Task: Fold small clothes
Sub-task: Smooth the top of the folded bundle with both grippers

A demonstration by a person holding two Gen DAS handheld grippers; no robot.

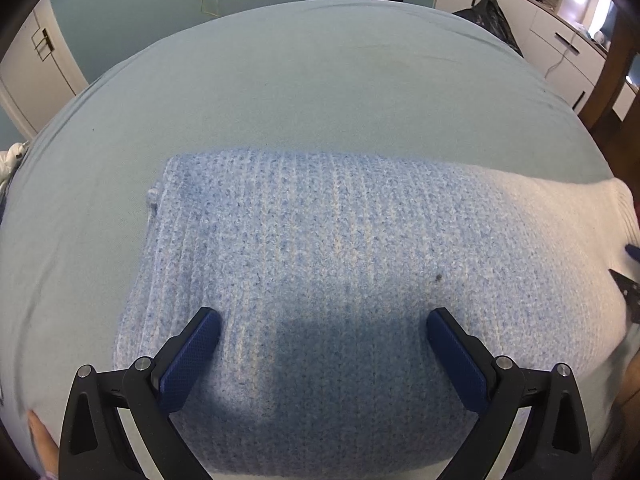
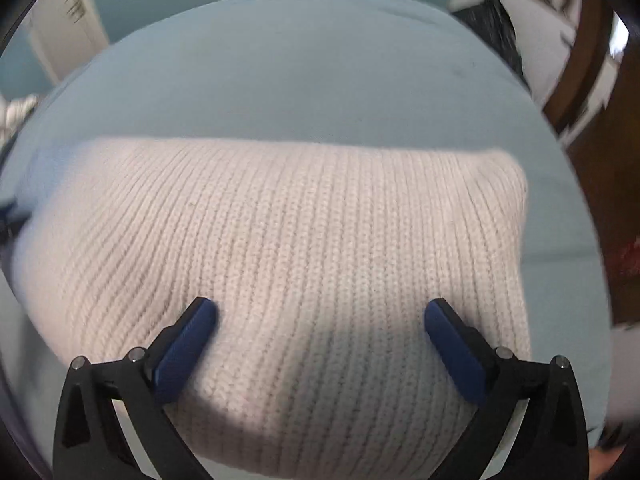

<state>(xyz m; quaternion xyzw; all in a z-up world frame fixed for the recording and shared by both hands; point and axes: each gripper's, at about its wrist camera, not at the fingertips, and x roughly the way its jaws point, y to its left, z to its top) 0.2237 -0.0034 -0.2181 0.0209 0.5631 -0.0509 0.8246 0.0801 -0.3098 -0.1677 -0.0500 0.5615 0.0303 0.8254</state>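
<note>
A folded knit sweater lies flat on the light blue bed. Its speckled blue part (image 1: 320, 260) fills the left wrist view and fades to white at the right. The white ribbed part (image 2: 300, 240) fills the right wrist view. My left gripper (image 1: 322, 320) is open and empty, hovering just above the blue part, with its blue pads wide apart. My right gripper (image 2: 320, 314) is open and empty just above the white part. The tip of the right gripper (image 1: 630, 276) shows at the right edge of the left wrist view.
The light blue bed sheet (image 1: 320, 80) extends beyond the sweater. White cabinets (image 1: 560, 40) and a black bag (image 1: 492, 16) stand at the back right. A white door (image 1: 36, 68) is at the left. A dark wooden post (image 2: 592, 80) is at the right.
</note>
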